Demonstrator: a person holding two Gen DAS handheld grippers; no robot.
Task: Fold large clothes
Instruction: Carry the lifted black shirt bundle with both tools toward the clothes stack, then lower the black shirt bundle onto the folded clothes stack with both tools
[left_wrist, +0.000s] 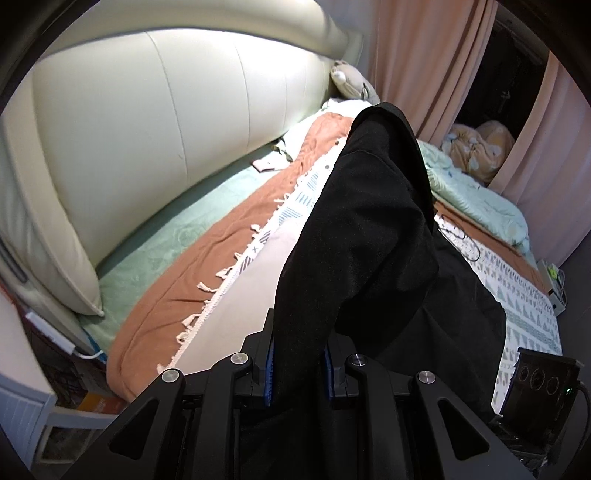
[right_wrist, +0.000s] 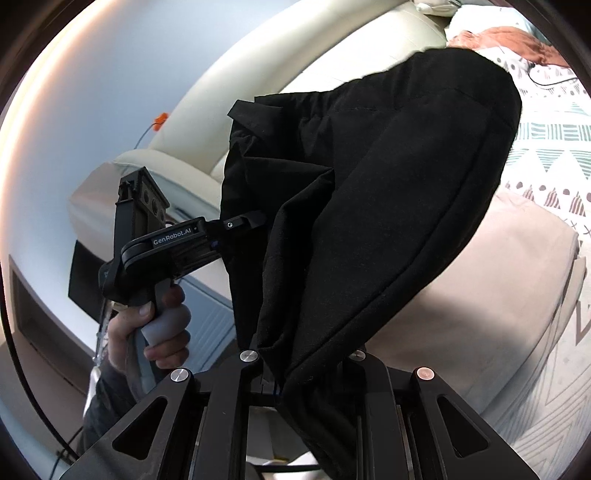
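Note:
A large black garment (left_wrist: 369, 229) hangs lifted above the bed, held at two spots. My left gripper (left_wrist: 298, 363) is shut on one edge of it; the cloth runs up between its blue pads. In the right wrist view the black garment (right_wrist: 388, 192) drapes over my right gripper (right_wrist: 308, 363), which is shut on a bunched edge. The left gripper (right_wrist: 255, 219) also shows there, held in a hand, its fingers pinching the garment's far edge. The garment's lower part trails onto the bed.
The bed carries a white patterned blanket (left_wrist: 524, 295), an orange throw (left_wrist: 221, 240) and a green sheet (left_wrist: 159, 240). A cream padded headboard (left_wrist: 147, 122) stands behind. A green quilt (left_wrist: 480, 199) and pink curtains (left_wrist: 424, 55) lie beyond. A black device (left_wrist: 543, 391) sits at right.

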